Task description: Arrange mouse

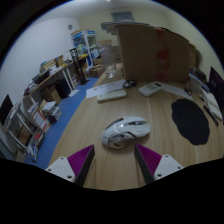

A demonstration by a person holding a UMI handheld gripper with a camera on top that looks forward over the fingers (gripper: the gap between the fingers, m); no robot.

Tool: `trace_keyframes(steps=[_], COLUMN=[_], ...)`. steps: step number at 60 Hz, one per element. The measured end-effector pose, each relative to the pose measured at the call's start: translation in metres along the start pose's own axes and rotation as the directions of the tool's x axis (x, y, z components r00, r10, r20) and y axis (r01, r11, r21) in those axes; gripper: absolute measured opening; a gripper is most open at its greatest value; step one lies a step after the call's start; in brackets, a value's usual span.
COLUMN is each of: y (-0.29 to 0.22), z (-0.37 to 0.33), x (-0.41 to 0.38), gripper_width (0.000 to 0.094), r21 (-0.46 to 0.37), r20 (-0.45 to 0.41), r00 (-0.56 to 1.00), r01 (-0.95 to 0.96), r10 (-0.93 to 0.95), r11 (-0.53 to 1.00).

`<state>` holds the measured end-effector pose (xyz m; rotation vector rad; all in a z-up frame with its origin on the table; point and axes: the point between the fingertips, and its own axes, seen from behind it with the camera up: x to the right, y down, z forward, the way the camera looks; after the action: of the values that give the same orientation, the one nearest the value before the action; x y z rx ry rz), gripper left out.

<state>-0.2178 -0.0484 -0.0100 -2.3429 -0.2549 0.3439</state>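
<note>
A white and grey mouse point(126, 132) lies on the wooden desk point(110, 168), just ahead of my fingers and a little toward the right one. A round black mouse mat point(189, 120) lies on the desk to the right of the mouse. My gripper point(113, 160) is open and empty, its two magenta pads point(72, 163) spread wide on either side, short of the mouse and not touching it.
A white keyboard point(153, 88) and a grey flat device point(106, 91) lie farther back on the desk. Cardboard boxes point(150, 50) stand behind them. Shelves with books and clutter point(40, 95) line the left side. A dark object point(216, 82) stands at the desk's right edge.
</note>
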Motion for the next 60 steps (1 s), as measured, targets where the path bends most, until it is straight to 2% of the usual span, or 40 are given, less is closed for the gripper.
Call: trace_keyframes(steps=[16,27,29,30,35,41,44,45,46,48,52,55,60], y=[-0.031,-0.054,-0.057,-0.057,-0.060,-0.057,-0.058,-0.059,-0.060,-0.065,-0.098,-0.136,-0.198], z=[0.032,0.062,0.065,0.067,0.069,0.068,0.067,0.067,0.066,0.060,0.033,0.007,-0.048], x=[-0.001,0.007,0.008,0.007,0.012,0.012,0.009,0.007,0.005,0.000,-0.015,-0.023,0.001], gripper_width=[0.0840,0.0834,0.0807,0.0832,0.0552,0.0487,0.0426,0.0453,0.0410,0.0403,0.0404,0.0404,0.0404], r21=[0.035,0.048,0.056,0.060,0.098,0.049,0.019,0.008,-0.002,-0.004,0.061,0.139,0.267], r20=[-0.062,-0.184,-0.210,-0.216,-0.258,-0.285,-0.271,-0.265,-0.259,-0.248,-0.205,-0.175,-0.209], r00=[0.998,0.983,0.978,0.976,0.965,0.956,0.959,0.961,0.964,0.968,0.979,0.984,0.976], r01=[-0.009,0.004,0.009,0.001,-0.030,-0.061,-0.079,-0.076,-0.071,-0.047,0.017,0.057,0.122], r10=[0.011,0.005,0.003,0.012,0.055,0.072,0.081,0.076,0.068,0.044,-0.004,-0.032,-0.066], r11=[0.999,0.999,0.998,0.998,0.995,0.997,0.997,0.997,0.997,0.999,0.998,0.989,0.956])
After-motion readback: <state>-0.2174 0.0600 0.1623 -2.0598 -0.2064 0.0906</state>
